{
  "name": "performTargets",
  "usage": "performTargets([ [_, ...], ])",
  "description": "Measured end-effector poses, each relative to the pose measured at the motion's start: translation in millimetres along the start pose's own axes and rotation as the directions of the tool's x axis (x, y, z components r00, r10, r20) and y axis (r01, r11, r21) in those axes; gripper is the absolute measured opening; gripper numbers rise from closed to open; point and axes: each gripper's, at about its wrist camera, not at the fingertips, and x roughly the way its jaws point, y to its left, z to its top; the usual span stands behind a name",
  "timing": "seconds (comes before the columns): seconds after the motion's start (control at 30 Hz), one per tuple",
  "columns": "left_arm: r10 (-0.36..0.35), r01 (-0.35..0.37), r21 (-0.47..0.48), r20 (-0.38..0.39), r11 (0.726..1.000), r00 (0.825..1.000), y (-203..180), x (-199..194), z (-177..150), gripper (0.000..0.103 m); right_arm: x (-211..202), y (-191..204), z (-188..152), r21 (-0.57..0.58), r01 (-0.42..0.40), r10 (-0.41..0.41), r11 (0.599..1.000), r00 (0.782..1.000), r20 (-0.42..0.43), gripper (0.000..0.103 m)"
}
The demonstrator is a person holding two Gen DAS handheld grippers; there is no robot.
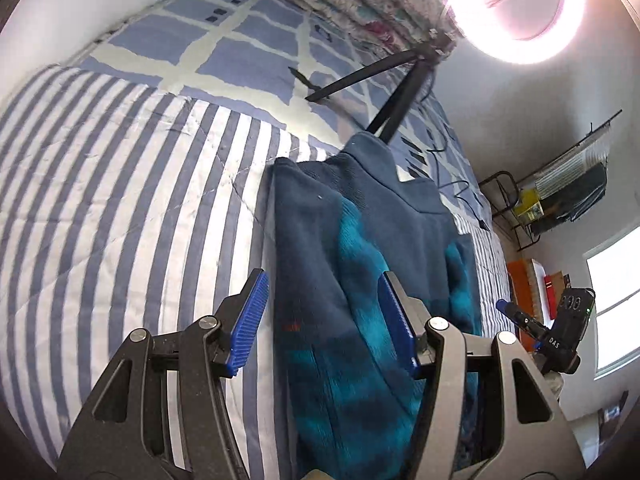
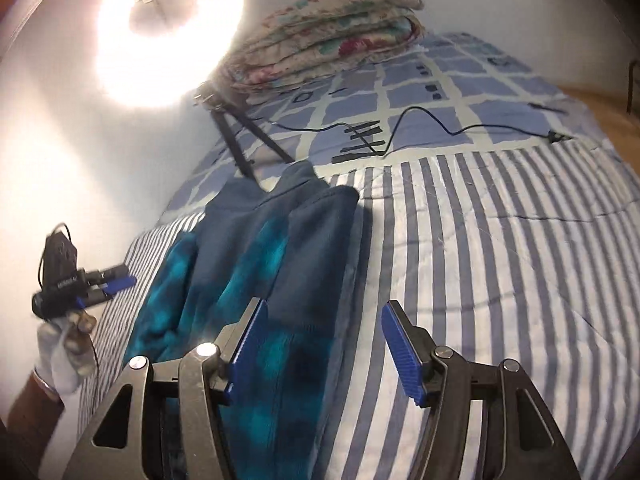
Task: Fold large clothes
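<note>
While the sweater (image 1: 360, 280) lies in a long folded strip on the striped quilt (image 1: 120, 220), its collar end near the tripod (image 1: 384, 92), we see both grippers above it. The left gripper (image 1: 324, 320) has its jaws apart and empty. The right gripper (image 2: 324, 344) likewise gapes, nothing between its pads (image 2: 400, 352).

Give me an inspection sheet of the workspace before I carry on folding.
Surface: bed quilt, striped, checked beyond.
Job's things: blue garment folded lengthwise into a long strip.
Clutter: folded floral blanket; tripod standing on the bed.
Grippers: left hand-held gripper open, straddling the garment's edge; right hand-held gripper open, nothing held.
Cables: black cord loose across the checked area.
Surroundings: ring light, window, rack.
</note>
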Motion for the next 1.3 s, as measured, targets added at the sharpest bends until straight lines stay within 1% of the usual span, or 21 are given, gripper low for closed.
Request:
performTargets([
  [0.07, 0.002, -0.002, -0.005, -0.007, 1.0, 1.0, 4, 11, 6, 0.059, 13, -9, 8, 0.038, -0.032, 0.032, 0.999, 0.999, -0.006, 0.062],
  [0.3, -0.068, 0.064, -0.066, -0.058, 0.996, 0.996, 22, 51, 31, 0.059, 63, -35, 32, 0.137, -0.118, 0.121, 0.983, 0.993, -0.012, 0.062],
  [0.37, -0.081, 0.077, -0.064, -0.065, 0.995, 0.995, 21, 63, 35, 0.059, 75, -43, 36, 0.176, -0.156, 0.16, 0.972, 0.987, -0.01, 0.062],
  [0.47, -0.087, 0.085, -0.029, -0.06, 0.996, 0.994, 14, 74, 41, 0.058, 90, -51, 46, 0.214, -0.214, 0.217, 0.953, 0.976, 0.011, 0.062],
  [0.57, -0.089, 0.088, -0.011, -0.061, 0.996, 0.994, 7, 84, 49, 0.049, 103, -49, 57, 0.215, -0.246, 0.25, 0.945, 0.968, 0.011, 0.061],
  [0.6, -0.081, 0.081, -0.003, -0.062, 0.997, 0.995, 5, 88, 50, 0.041, 108, -46, 60, 0.201, -0.253, 0.258, 0.946, 0.966, 0.0, 0.058],
  [0.63, -0.064, 0.065, 0.011, -0.062, 0.998, 0.996, 2, 90, 51, 0.029, 112, -41, 63, 0.18, -0.255, 0.262, 0.95, 0.965, -0.017, 0.044],
  [0.67, -0.047, 0.049, 0.028, -0.061, 0.998, 0.997, -1, 91, 51, 0.024, 116, -35, 65, 0.154, -0.251, 0.26, 0.956, 0.965, -0.04, 0.034],
  [0.7, -0.03, 0.032, 0.047, -0.058, 0.998, 0.998, -3, 92, 50, 0.019, 119, -28, 66, 0.122, -0.227, 0.236, 0.966, 0.97, -0.062, 0.022],
  [0.73, -0.02, 0.024, 0.067, -0.053, 0.998, 0.998, -6, 92, 49, 0.015, 120, -22, 67, 0.084, -0.202, 0.209, 0.976, 0.975, -0.073, 0.012],
  [0.77, -0.011, 0.015, 0.085, -0.045, 0.996, 0.999, -10, 90, 48, 0.014, 120, -15, 68, 0.045, -0.177, 0.18, 0.983, 0.98, -0.08, 0.009],
  [0.83, 0.011, -0.008, 0.105, -0.029, 0.994, 1.0, -15, 87, 46, 0.011, 117, -4, 71, -0.018, -0.133, 0.131, 0.991, 0.988, -0.084, 0.008],
  [0.93, 0.016, -0.016, 0.105, 0.005, 0.994, 1.0, -20, 78, 44, 0.009, 110, 3, 76, -0.05, -0.106, 0.102, 0.993, 0.993, -0.067, 0.007],
  [1.1, -0.009, 0.0, 0.127, 0.074, 0.992, 0.997, -34, 53, 39, 0.008, 82, 14, 81, -0.095, -0.095, 0.094, 0.991, 0.995, -0.013, 0.006],
  [1.3, -0.046, 0.026, 0.162, 0.12, 0.986, 0.992, -50, 15, 29, 0.007, 49, 39, 83, -0.166, -0.102, 0.107, 0.981, 0.994, 0.022, 0.006],
])
